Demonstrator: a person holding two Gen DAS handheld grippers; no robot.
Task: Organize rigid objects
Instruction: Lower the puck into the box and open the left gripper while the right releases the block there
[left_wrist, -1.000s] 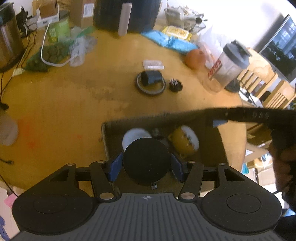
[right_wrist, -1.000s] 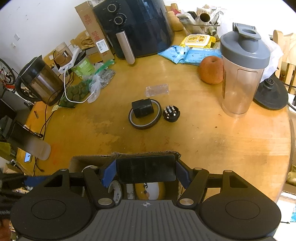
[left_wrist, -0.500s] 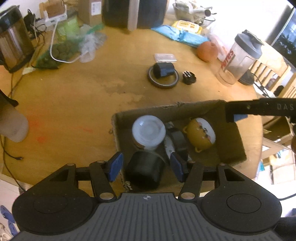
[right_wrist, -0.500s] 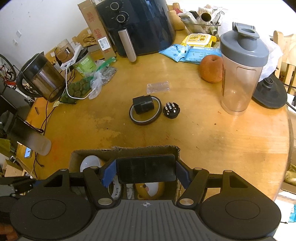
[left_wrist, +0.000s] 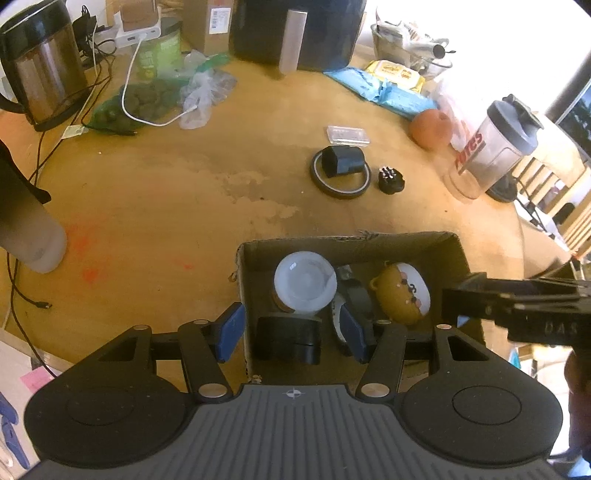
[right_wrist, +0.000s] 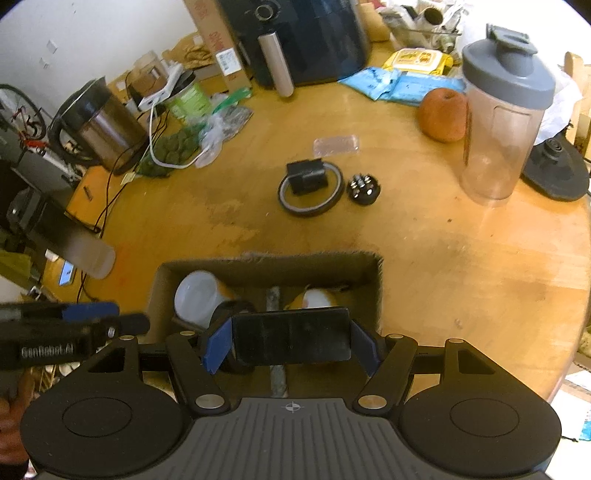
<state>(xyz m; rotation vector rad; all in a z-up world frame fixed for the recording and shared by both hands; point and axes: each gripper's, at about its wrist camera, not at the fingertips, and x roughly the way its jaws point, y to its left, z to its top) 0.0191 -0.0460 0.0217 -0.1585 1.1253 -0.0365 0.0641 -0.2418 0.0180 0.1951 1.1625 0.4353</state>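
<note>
Cardboard box (left_wrist: 458, 254) below both claws — left claw (left_wrist: 291, 328) open, empty; right claw (right_wrist: 291, 341) clamps a flat black slab (right_wrist: 291, 341).

1. Premises: a lived-in home, dining or kitchen area.
2. Round wooden worktop (right_wrist: 461, 266) carries household goods: black air fryer (right_wrist: 306, 37), steel electric kettle (right_wrist: 98, 125), shaker bottle (right_wrist: 502, 118), an orange fruit (right_wrist: 443, 115), wet-wipe packs (right_wrist: 402, 83).
3. Wooden dining chairs (left_wrist: 554, 184) stand beside the worktop.
4. Cardboard packaging (right_wrist: 216, 48) and charger cables (right_wrist: 155, 147) clutter the far edge.
</note>
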